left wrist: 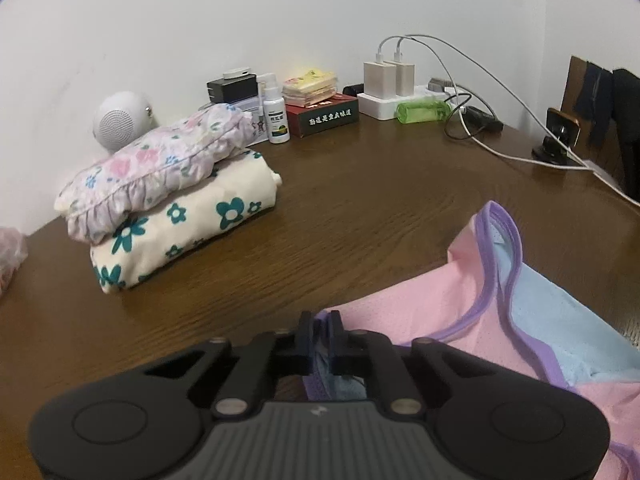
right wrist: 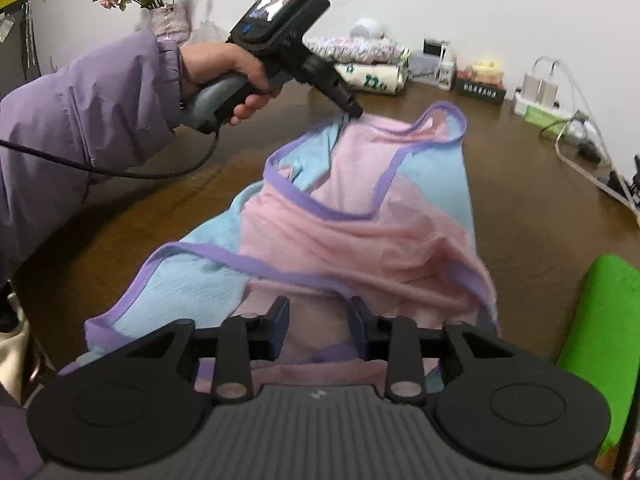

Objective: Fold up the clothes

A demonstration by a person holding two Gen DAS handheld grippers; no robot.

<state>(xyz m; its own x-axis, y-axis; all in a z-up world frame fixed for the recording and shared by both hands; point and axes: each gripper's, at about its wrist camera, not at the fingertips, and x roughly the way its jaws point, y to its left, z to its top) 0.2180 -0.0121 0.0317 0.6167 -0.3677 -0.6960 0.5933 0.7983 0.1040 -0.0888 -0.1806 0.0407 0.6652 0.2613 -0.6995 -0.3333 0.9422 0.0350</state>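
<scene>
My left gripper [left wrist: 322, 334] is pinched nearly closed on the purple-trimmed edge of the pink and blue garment [left wrist: 472, 320]; a bit of blue and purple cloth bunches between the fingers, and the gripper body hides whatever lies below that. In the right wrist view that same left gripper [right wrist: 354, 112] meets the garment [right wrist: 352, 216] at its far end, but the tip is blurred and I can't make out the fingers there.

My right gripper [right wrist: 320, 320] stands wide apart over the near end of the garment. Pink cloth shows in the gap, yet neither finger visibly presses on it, so it has hold of nothing I can see.

The garment lies stretched lengthwise on the brown worktop [left wrist: 360, 208], rumpled in the middle; its near hem is cut off behind the right gripper's body.

At the back left, a floral folded piece [left wrist: 160, 164] sits on a cream folded piece with teal flowers [left wrist: 180, 228]. Behind them a white round speaker [left wrist: 120, 120] is half hidden. A green object [right wrist: 600, 332] at the right edge is cropped; I can't tell what it is.
</scene>
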